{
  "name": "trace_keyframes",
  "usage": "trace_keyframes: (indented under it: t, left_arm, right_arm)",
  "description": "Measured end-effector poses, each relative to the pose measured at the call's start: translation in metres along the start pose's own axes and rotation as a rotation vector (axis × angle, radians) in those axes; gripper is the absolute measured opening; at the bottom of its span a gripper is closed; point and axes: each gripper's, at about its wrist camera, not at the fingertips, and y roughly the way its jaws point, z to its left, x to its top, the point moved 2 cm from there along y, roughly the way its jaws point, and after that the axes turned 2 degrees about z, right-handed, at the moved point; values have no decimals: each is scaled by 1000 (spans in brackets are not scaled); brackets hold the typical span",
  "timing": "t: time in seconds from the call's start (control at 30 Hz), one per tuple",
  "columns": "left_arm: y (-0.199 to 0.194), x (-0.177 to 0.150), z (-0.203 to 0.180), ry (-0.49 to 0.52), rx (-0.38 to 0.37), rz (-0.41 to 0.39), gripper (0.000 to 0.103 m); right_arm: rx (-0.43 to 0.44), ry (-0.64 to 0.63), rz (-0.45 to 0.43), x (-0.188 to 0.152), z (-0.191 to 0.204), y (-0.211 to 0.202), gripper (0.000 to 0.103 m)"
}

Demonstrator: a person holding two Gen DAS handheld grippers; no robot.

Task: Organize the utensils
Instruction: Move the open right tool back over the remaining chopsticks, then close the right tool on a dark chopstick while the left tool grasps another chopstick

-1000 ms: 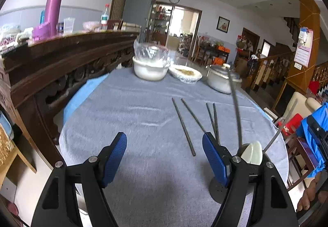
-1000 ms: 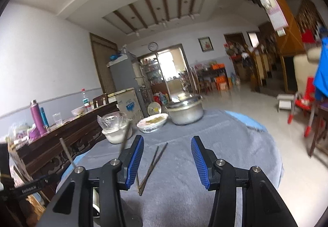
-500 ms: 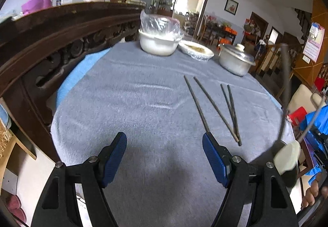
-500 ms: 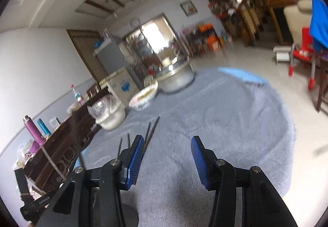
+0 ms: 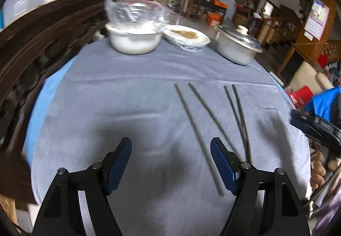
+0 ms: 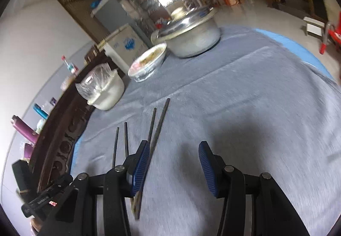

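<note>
Left gripper: mine, hanging low over the cloth, jaws spread wide, nothing between them. I judge it sits here because the nearest chopstick ends just off its right finger.

Right gripper: also spread, empty, tilted over the cloth's right half. Its left finger overlaps the near end of one pair; whether it touches them I cannot tell.

Left pair: two dark chopsticks flat on the cloth, splayed, near ends towards me, tips apart at the far end. Loose spacing suggests they were laid down, not aligned.

Right pair: two more, just beside the first, crossing or meeting near my end and close together throughout.

Task state: four sticks loose on the cloth, none gripped. No holder in view, so where they should go I cannot say.

Next move, my guess: a thin stick lying flat needs a low, square pinch across its width.

Far edge: white bowl under plastic wrap, wrapped dish, lidded pot, all set well back from the sticks, leaving working room.

Sideboard: dark wood, along the left of the table.
</note>
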Motion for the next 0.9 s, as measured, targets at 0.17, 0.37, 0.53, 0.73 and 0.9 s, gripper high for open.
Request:
trace_keyframes:
  t: [0.17, 0.37, 0.53, 0.73, 0.9]
  left_arm:
    - [24, 47, -10, 2, -113, 109, 77]
    - [58, 96, -5, -166, -196, 235, 73]
    - [90, 119, -6, -258, -211, 321, 43]
    - [120, 120, -19, -311, -220, 402, 42]
    - [140, 119, -24, -337, -177, 456, 42]
  right_arm:
    - [-4, 27, 117, 44, 17, 55, 47]
    - [-61, 80, 272, 83, 29, 118, 37]
    - [-137, 81, 327, 92, 32, 153, 28]
    - [-235, 54, 357, 90, 29, 172, 22]
    - [-264, 19, 340, 86, 34, 176, 16]
